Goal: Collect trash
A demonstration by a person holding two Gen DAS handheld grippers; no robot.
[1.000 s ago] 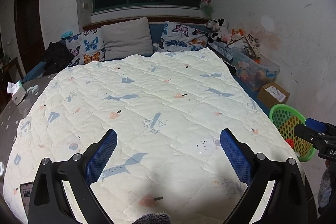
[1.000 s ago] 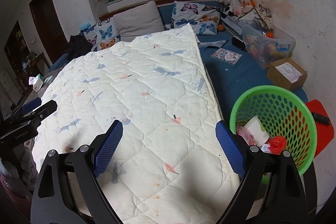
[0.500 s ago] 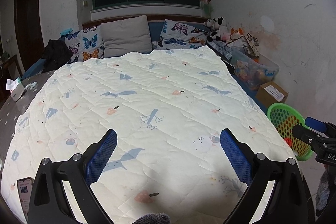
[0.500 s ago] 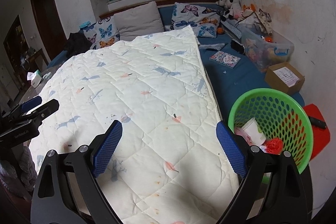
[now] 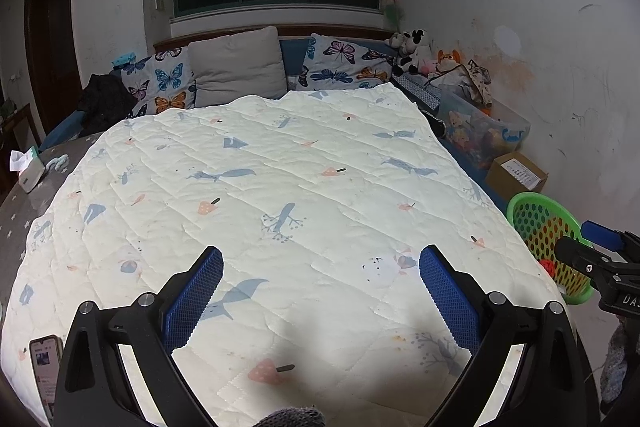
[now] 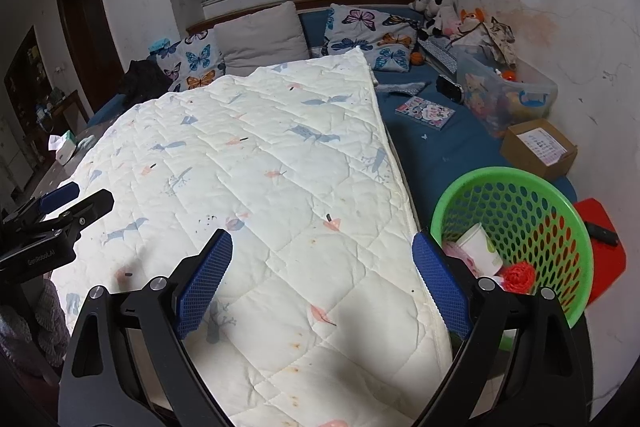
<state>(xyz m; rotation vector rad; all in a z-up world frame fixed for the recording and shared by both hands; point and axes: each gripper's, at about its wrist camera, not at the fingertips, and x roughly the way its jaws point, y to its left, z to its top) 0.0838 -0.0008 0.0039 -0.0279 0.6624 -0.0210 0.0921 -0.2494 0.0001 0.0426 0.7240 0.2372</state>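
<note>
Quilt [image 5: 280, 195] covers the bed, no litter visible on it. Basket [image 6: 516, 235] at four o'clock already holds a cup [image 6: 480, 247] and red scrap [image 6: 519, 275], so collecting looks nearly done. Left gripper [image 5: 320, 291] and right gripper [image 6: 322, 279] hover, jaws apart, empty. Tissue box [image 5: 30, 171] at nine o'clock: contents unclear.

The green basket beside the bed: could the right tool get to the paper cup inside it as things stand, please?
Probably yes. The right tool is open and empty, the green basket sits just beside its right finger with its mouth uncovered, and the paper cup lies on top of the other trash, nothing covering it.
</note>
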